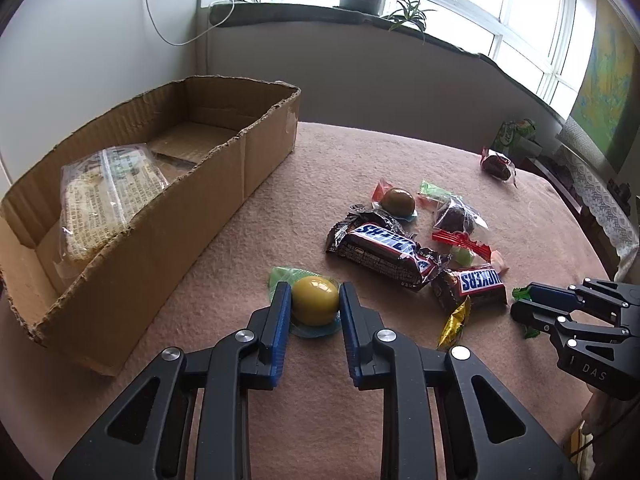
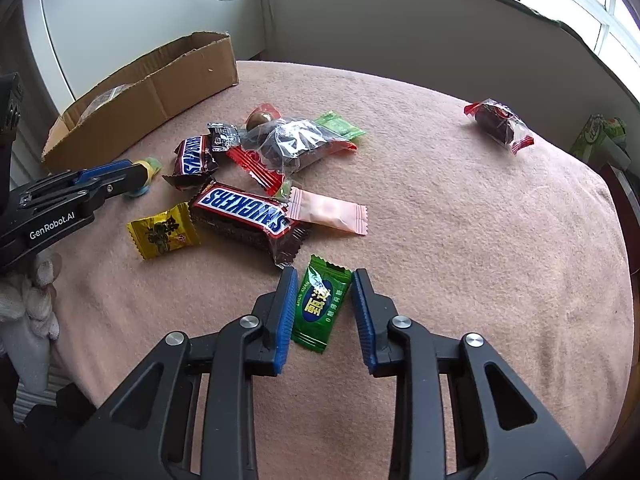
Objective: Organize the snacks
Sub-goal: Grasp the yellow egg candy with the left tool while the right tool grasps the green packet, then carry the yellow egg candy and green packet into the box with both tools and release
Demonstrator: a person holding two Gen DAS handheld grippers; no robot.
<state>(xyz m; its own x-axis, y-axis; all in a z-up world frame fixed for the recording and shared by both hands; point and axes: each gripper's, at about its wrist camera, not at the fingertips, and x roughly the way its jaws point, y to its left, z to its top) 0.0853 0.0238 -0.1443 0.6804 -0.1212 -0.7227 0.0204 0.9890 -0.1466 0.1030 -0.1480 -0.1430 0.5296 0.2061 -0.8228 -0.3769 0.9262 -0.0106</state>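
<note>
Two claws, left claw (image 1: 315,300) pinching yellow candy (image 1: 314,305)

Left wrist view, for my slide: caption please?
Left gripper closed on yellow candy beside cardboard box.

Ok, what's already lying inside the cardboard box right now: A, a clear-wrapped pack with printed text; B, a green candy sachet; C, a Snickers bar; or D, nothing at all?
A: the left wrist view shows a clear-wrapped pack resting inside the cardboard box, while the Snickers bar and green sachet lie out on the pink blanket.
</note>
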